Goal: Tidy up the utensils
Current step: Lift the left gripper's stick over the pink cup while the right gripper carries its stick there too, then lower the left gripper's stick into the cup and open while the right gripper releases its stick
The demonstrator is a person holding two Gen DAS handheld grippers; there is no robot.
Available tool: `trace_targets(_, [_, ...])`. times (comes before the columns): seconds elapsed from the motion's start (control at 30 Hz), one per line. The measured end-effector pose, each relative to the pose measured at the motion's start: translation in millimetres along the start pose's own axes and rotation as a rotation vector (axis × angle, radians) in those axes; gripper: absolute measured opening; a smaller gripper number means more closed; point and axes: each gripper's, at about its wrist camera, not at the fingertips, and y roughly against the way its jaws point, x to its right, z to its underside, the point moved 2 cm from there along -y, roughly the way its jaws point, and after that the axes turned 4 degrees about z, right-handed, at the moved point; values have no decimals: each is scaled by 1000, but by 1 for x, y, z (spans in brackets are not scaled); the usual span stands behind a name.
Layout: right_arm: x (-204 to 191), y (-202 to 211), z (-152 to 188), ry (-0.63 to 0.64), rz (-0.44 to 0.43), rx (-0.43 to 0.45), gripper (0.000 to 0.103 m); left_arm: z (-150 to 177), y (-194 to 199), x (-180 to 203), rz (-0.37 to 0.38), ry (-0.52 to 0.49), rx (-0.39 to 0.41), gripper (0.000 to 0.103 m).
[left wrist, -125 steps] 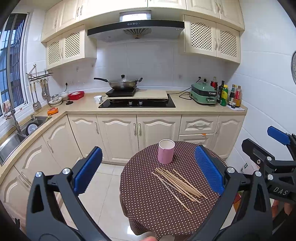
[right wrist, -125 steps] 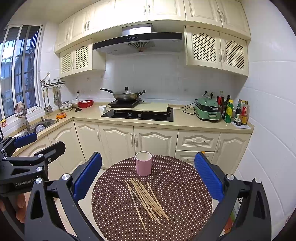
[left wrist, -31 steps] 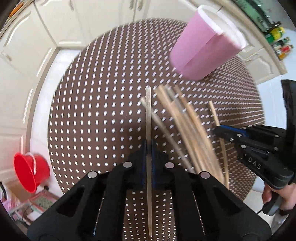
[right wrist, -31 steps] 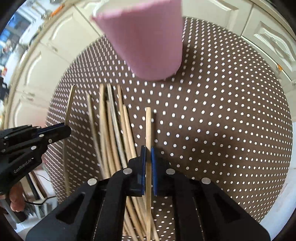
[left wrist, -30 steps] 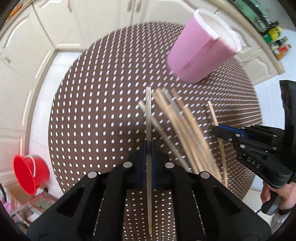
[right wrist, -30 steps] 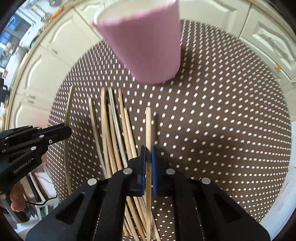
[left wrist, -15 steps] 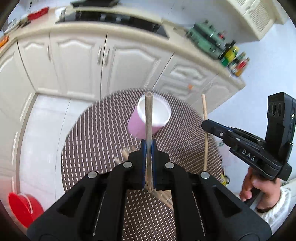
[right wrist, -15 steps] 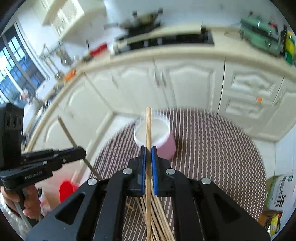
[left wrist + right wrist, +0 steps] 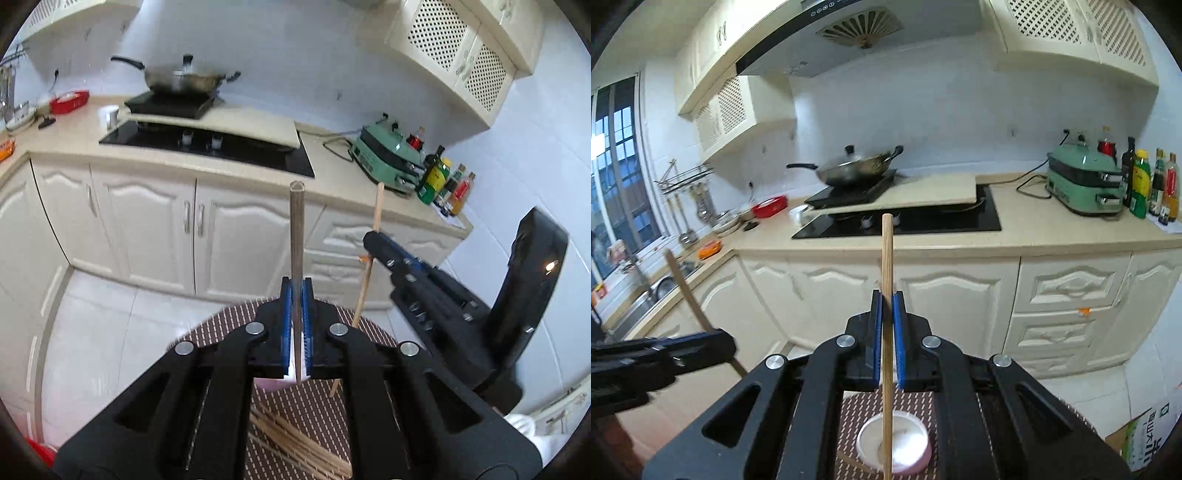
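Chopsticks upright over the pink cup

Left tool (image 9: 296, 295) pinches one chopstick (image 9: 296, 229) vertically. Right tool (image 9: 886, 306) pinches another chopstick (image 9: 887, 266), its lower end dipping toward the white-lined pink cup (image 9: 910, 456). More chopsticks (image 9: 295, 443) lie loose on the dotted surface (image 9: 314, 406).

Home kitchen: hob (image 9: 923, 218), wok (image 9: 853, 168), cabinets (image 9: 960, 306), sink (image 9: 646, 295).

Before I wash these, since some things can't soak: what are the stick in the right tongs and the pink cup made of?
Stick: looks like bare wood or bamboo, pale tan, matte, with faint lengthwise grain. Cup: probably plastic, with a smooth pink wall and plain white inside; ceramic can't be ruled out.
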Motion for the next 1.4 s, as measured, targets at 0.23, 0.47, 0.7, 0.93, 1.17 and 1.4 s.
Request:
trace_targets(0.23, [1,-29,-1,-26,25,24,5,-4,-34,-9,-15,-17,2,5])
trace_targets(0.47, [2,-45,24,-23,31,-45,5,28,-71,-21,-24,-28,-113,5])
trace_targets(0.7, [10,-31,46,-33,29,-118,5,56,-83,-20,-25,-49,-192,6])
trace_targets(0.93, [17,-9,74,-28,33,-202,5,74,-85,-20,-40,-40,-254,6])
trace_targets(1.17, [24,0,87,-55,12,-268,8,80,-85,-15,-79,-19,-282,65])
trace_targets(1.4, [31,16,91,-82,-18,-299,15,85,-67,-11,-127,-6,-253,65])
